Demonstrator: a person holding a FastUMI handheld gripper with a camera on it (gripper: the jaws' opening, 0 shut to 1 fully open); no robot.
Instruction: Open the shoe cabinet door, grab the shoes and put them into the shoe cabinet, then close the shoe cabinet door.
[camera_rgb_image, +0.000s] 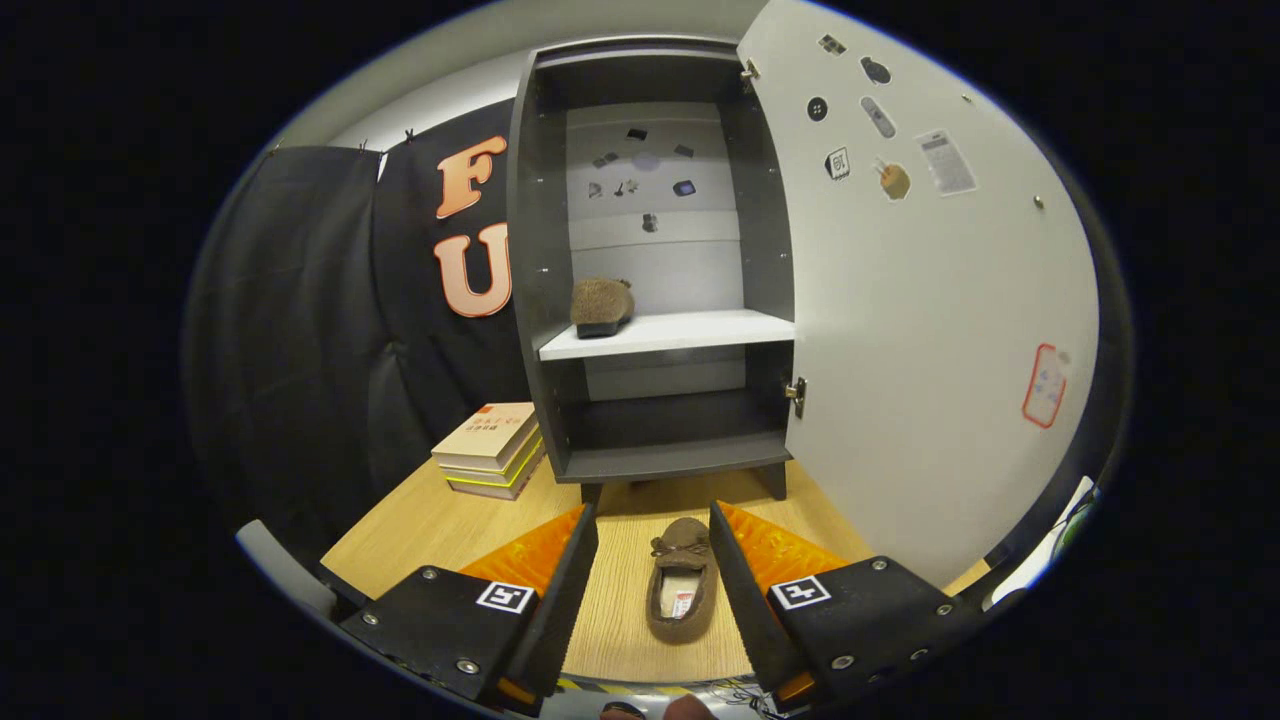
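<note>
Shoes: one on shelf (665, 333) in shoe cabinet (650, 250), one (682, 580) on table (430, 520) | door (930, 300) open | gripper (650, 560) fingers spread, straddling second shoe, not touching | step: grabbing second | next: lower, pinch sides

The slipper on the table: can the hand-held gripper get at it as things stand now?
Probably yes. The slipper lies on the table between the open fingers of the hand-held gripper, with nothing in between.
</note>
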